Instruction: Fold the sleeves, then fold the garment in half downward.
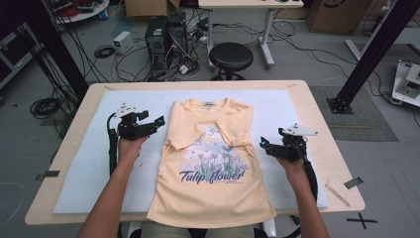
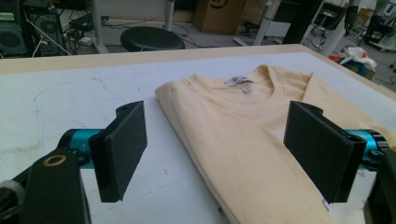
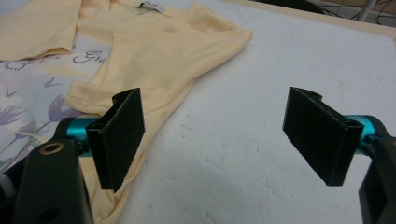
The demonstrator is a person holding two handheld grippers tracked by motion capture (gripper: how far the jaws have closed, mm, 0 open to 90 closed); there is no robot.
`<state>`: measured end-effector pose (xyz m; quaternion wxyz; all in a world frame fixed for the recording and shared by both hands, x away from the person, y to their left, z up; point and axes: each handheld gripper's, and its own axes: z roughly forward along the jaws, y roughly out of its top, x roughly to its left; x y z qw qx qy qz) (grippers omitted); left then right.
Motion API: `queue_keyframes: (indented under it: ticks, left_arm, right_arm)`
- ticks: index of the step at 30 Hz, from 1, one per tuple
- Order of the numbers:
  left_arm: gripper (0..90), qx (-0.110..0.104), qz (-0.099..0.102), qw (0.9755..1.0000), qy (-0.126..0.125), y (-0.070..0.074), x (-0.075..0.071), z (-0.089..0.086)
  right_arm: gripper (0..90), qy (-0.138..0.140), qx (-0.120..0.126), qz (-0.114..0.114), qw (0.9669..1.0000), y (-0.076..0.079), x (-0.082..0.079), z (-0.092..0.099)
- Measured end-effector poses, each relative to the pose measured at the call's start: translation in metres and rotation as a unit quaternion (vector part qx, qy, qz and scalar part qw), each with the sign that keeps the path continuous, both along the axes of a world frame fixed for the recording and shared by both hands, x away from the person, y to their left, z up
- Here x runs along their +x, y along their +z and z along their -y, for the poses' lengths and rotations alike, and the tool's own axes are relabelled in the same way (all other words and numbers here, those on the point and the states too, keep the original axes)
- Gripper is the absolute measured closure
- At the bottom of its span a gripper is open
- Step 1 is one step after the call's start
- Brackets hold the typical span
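A pale yellow T-shirt [image 1: 210,163] with a tulip print lies front up on the white sheet, both sleeves folded in over its chest. My left gripper [image 1: 159,121] hovers just left of the shirt's shoulder. In the left gripper view its jaws [image 2: 215,154] stand open, with the shirt's folded edge [image 2: 243,140] lying below and between them, untouched. My right gripper [image 1: 263,145] is beside the shirt's right edge at mid-height. It is open too [image 3: 215,140], over bare sheet, with the folded sleeve [image 3: 154,51] to its left.
A white foam sheet [image 1: 89,163] covers most of the wooden table [image 1: 327,129]. A strip of tape [image 1: 352,182] and a thin stick [image 1: 337,194] lie near the right front corner. Beyond the far edge are a black stool [image 1: 231,55], computer towers [image 1: 166,37] and cables.
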<state>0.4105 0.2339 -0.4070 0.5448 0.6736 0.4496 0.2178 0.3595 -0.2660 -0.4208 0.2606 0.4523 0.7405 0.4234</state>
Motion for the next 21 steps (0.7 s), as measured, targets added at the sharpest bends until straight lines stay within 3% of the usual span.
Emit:
queue_keyframes:
  ticks: [8, 10, 12, 15, 18, 21]
  left_arm:
    - [21.5, -0.010, -0.003, 0.9999, -0.009, 0.001, 0.003, 0.002]
    - [21.4, 0.006, 0.006, 1.0000, -0.004, 0.001, 0.004, 0.002]
    - [21.4, 0.016, -0.004, 0.9999, -0.004, 0.005, 0.008, 0.003]
    - [21.4, 0.030, 0.005, 0.9995, -0.006, 0.017, 0.013, 0.005]
    - [21.6, 0.039, 0.000, 0.9992, -0.008, 0.026, 0.024, 0.009]
    - [22.2, 0.028, -0.017, 0.9994, -0.003, 0.030, 0.037, 0.016]
  right_arm:
    - [21.2, -0.001, 0.005, 0.003, 1.0000, 0.001, 0.000, 0.001]
    - [21.2, -0.001, 0.005, 0.002, 1.0000, 0.002, 0.000, 0.001]
    - [21.2, 0.000, 0.004, 0.006, 1.0000, 0.002, 0.001, 0.002]
    - [21.2, 0.000, 0.007, 0.000, 1.0000, 0.001, 0.000, 0.001]
    - [21.2, 0.003, 0.007, -0.003, 1.0000, 0.001, 0.000, 0.000]
    - [21.2, 0.009, 0.004, 0.004, 0.9999, 0.001, 0.000, 0.001]
